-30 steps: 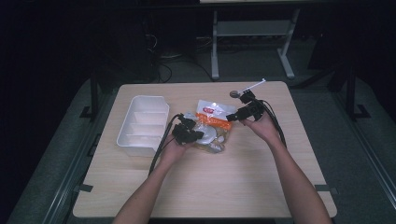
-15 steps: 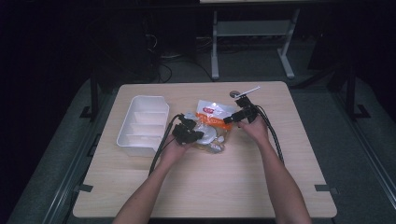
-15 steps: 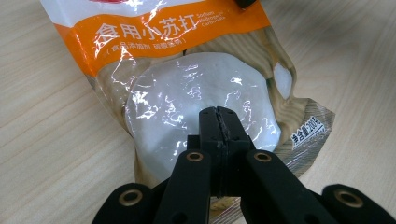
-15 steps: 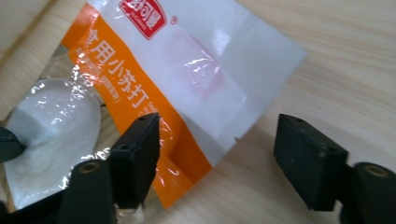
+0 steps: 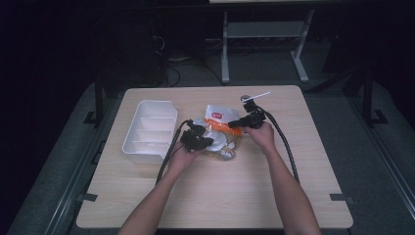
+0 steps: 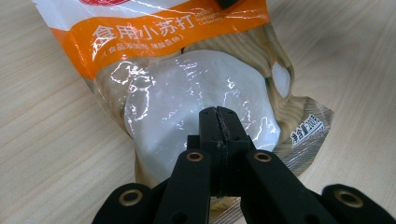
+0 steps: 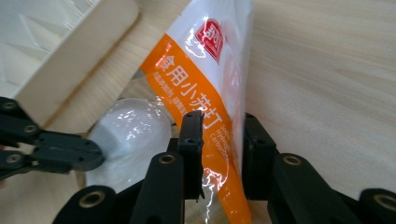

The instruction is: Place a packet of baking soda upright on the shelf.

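At the desk point(image 5: 147, 205), I work a sealed bag point(image 5: 219, 128) of white powder with a gripper in each hand. The bag lies mid-desk, just right of the white tray point(image 5: 147, 129), its long axis running from the printed white-and-orange top at the far side to the clear, powder-filled bottom nearest me. My left gripper point(image 6: 218, 122) has its jaws pressed together, pinching what looks like the clear film at the near, bulging end; in the left gripper view the bag stretches straight away from those jaws, orange band at the far end. My right gripper point(image 7: 219, 140) comes in from the right at the upper part, its jaws spread a little and straddling the raised edge of the orange band, not visibly clamped on it. That edge stands up between the two jaws, so I judge the next move to turn on closing the right jaws across the bag's width while the left anchors the bottom. The right hand is nearer the top. A small white spoon point(image 5: 257, 96) lies beyond, near the far edge of the desk.
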Demonstrator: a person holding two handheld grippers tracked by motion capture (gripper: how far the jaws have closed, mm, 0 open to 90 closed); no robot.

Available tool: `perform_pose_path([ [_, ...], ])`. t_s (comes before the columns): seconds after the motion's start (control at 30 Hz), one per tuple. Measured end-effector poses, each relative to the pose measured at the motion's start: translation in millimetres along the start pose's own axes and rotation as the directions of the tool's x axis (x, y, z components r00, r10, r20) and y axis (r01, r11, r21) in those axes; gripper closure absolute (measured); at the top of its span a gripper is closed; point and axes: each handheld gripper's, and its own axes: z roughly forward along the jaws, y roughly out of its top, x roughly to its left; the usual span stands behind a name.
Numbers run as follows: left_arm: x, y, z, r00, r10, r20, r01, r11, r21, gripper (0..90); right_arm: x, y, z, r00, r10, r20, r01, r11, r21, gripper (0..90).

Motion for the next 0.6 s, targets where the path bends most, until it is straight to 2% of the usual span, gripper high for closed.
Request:
perform_pose_path([
  [0.13,-0.5,-0.2,0.2,1.0,-0.001,-0.002,0.001,1.0,-0.003,90.0,-3.3,-1.5,10.5,0.9993,0.022,0.029,-0.023,0.999,0.026,72.0],
  [0.23,-0.4,-0.4,0.1,1.0,-0.001,-0.003,0.001,1.0,-0.004,90.0,-6.1,-2.8,12.2,0.9989,0.041,0.023,-0.041,0.999,0.03,74.4],
  [0.27,-0.2,-1.2,0.2,1.0,-0.004,0.0,0.004,0.9999,-0.012,90.0,-7.5,-3.4,12.1,0.9988,0.044,0.022,-0.045,0.999,0.029,79.1],
  [0.37,1.7,-2.0,-0.5,0.9995,-0.021,0.023,0.022,0.9996,-0.016,87.4,-5.0,-2.5,8.5,0.9989,0.011,0.045,-0.012,1.0,0.013,87.8],
  [0.4,2.9,-2.1,-1.1,0.9987,-0.034,0.037,0.035,0.9993,-0.015,85.3,-4.4,-2.1,7.8,0.9991,0.009,0.042,-0.009,1.0,0.01,88.2],
  [0.6,0.0,-5.8,-7.1,0.9982,-0.032,0.05,0.033,0.9992,-0.021,76.7,-1.1,-0.3,2.1,0.9996,-0.016,0.025,0.016,1.0,0.003,88.8],
])
